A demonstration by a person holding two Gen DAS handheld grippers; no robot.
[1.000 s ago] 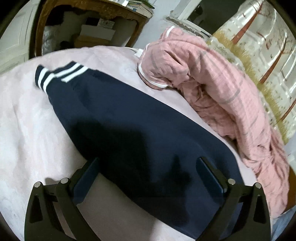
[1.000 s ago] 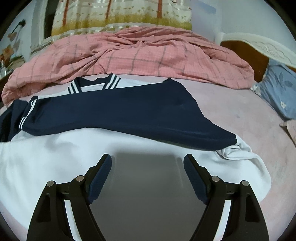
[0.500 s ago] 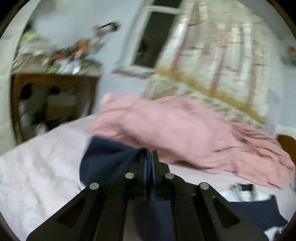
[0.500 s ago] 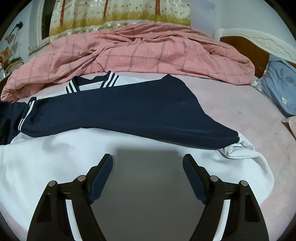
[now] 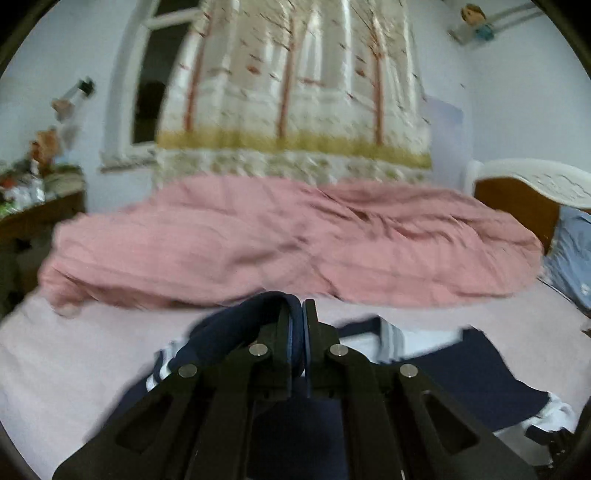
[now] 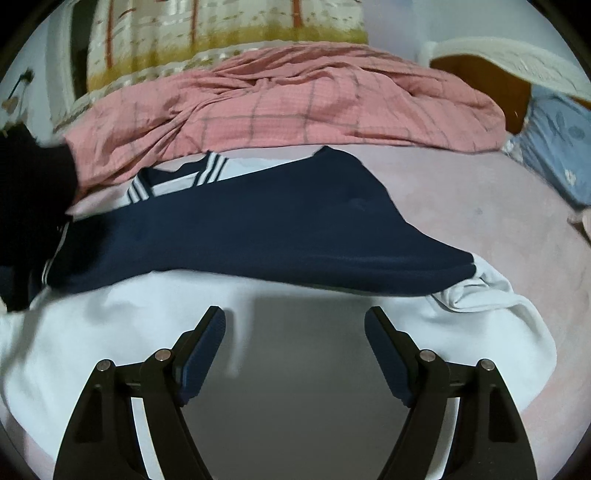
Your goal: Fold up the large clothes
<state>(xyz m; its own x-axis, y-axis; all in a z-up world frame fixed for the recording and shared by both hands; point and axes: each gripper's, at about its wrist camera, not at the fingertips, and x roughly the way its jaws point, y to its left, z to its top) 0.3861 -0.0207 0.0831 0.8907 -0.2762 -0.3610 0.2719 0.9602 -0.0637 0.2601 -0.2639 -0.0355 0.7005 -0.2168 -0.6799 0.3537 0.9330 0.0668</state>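
Garment: one navy-and-white top [image 6: 258,236] is spread across a pink bed sheet [image 6: 498,221], its navy sleeve laid over the white body, which lies nearest the right wrist camera.
Striped trim: three white bands are seen on the navy collar [image 6: 212,168], just below the quilt's edge.
Left gripper [image 5: 297,325]: its two fingers are pressed together on a raised fold of the navy cloth [image 5: 236,325], which is looped up over the fingertips.
Right gripper [image 6: 295,332]: its two fingers are held wide apart above the white cloth, and nothing is gripped between them.
Bedding: one pink checked quilt [image 6: 295,103] is bunched along the far side of the bed; one blue flowered pillow [image 6: 557,140] is propped at the right against a brown-and-white headboard [image 6: 491,62].
Left wrist view only: a dark window opening [image 5: 147,96], a cluttered wooden shelf [image 5: 40,195] at the left and a small figure [image 5: 476,16] high on the wall are shown, all blurred.
Right wrist view only: the garment's full spread and a dark shape [image 6: 29,210] at the left edge are shown; whether that shape is the other tool cannot be told.
Both views: one curtain [image 5: 295,81] printed with tree trunks is hung behind the bed.
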